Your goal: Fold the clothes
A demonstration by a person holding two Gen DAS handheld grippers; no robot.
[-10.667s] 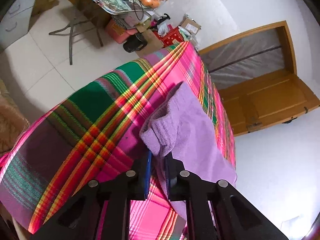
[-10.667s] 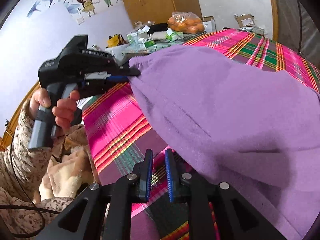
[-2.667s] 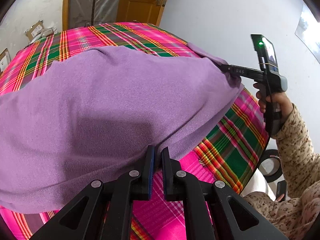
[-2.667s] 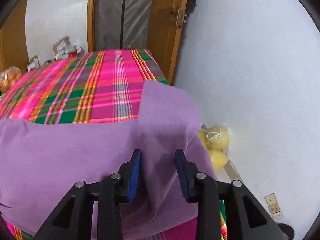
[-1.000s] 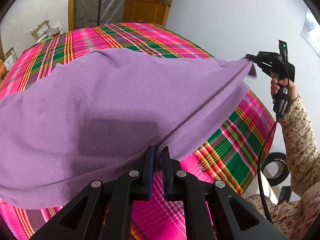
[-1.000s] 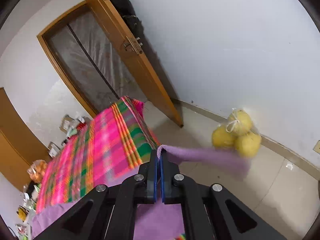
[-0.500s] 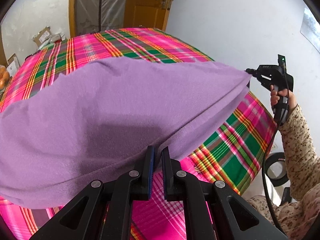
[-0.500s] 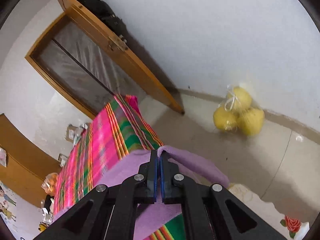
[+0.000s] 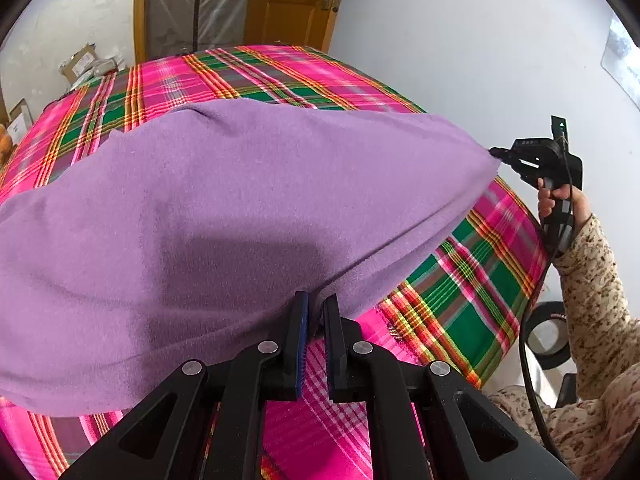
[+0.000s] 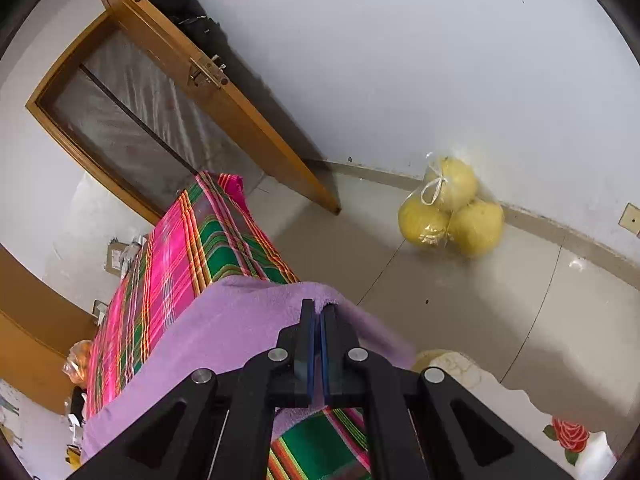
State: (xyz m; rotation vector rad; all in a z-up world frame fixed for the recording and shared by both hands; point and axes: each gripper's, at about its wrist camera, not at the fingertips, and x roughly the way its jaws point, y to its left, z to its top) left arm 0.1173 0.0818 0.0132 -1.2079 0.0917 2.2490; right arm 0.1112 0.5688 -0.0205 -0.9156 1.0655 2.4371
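Work surface: a table under a pink-and-green plaid cloth (image 9: 280, 76), in a white-walled room with a wooden door (image 10: 224, 116) and a tiled floor. A bag of pomelos (image 10: 452, 208) sits against the wall; a roll of black tape (image 9: 548, 334) lies on the floor. The purple garment (image 9: 240, 216) is stretched above the cloth. The left gripper (image 9: 315, 312) is clamped on its near edge. The right gripper (image 10: 318, 320) is clamped on the opposite corner, beyond the table edge.

left wrist: close, faces across plaid bed (image 9: 280, 76) | right wrist: faces floor, wall | shared: bed
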